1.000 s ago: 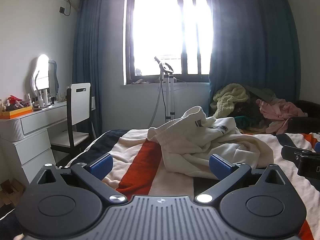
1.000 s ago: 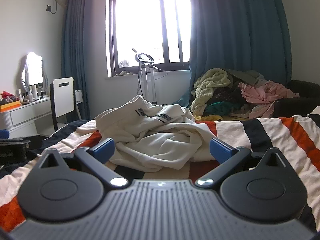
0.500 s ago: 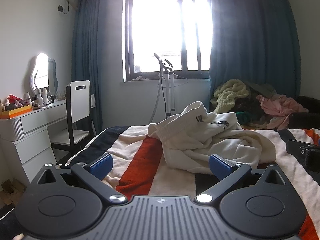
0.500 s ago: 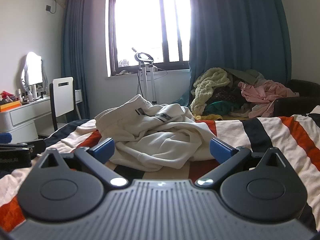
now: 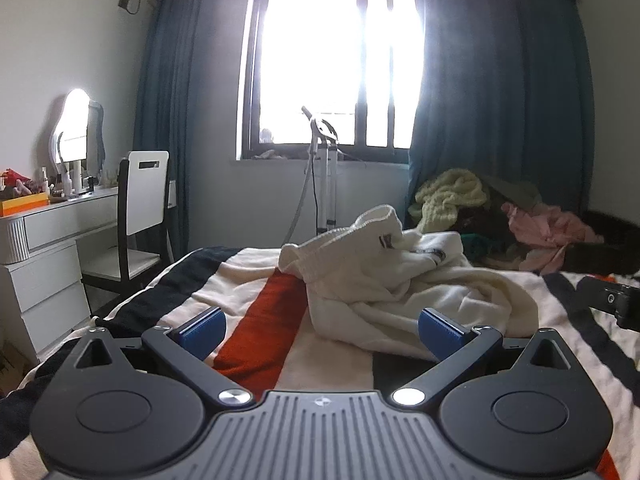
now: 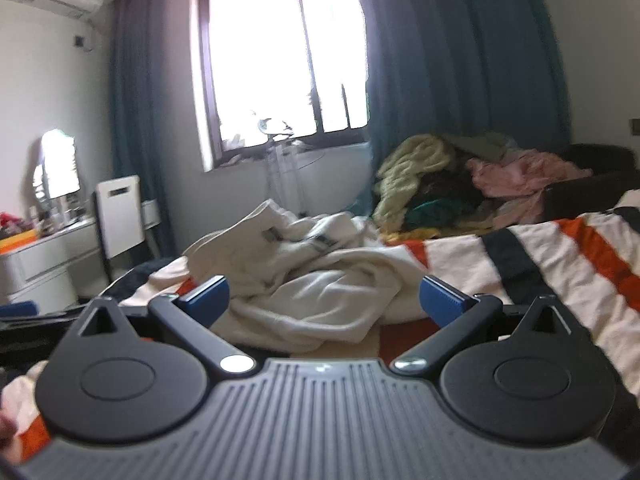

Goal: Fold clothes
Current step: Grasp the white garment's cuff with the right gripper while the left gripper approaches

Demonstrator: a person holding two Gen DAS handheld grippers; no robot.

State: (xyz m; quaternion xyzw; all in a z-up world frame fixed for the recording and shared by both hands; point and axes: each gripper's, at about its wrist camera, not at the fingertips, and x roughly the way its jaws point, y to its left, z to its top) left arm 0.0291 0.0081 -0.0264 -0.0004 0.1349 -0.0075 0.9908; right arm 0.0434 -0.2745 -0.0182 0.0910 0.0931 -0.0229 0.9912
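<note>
Blue pads tip two grippers, left (image 5: pixel 320 330) and right (image 6: pixel 323 299), each with jaws spread wide and empty, low over the bed (image 5: pixel 260 320). One crumpled white garment (image 5: pixel 384 280) lies on the striped black, red and cream cover just beyond the pads. Past the garment: one clothes heap (image 5: pixel 500 216) to its right, one chair (image 5: pixel 140 208) and one dresser (image 5: pixel 44 248) to its left, one bright window (image 5: pixel 332 68) between two blue curtains (image 5: pixel 500 120).

Daylight blows out the window (image 5: pixel 332 68); the room is dim, edges bowed, and the right view seems motion-blurred.
</note>
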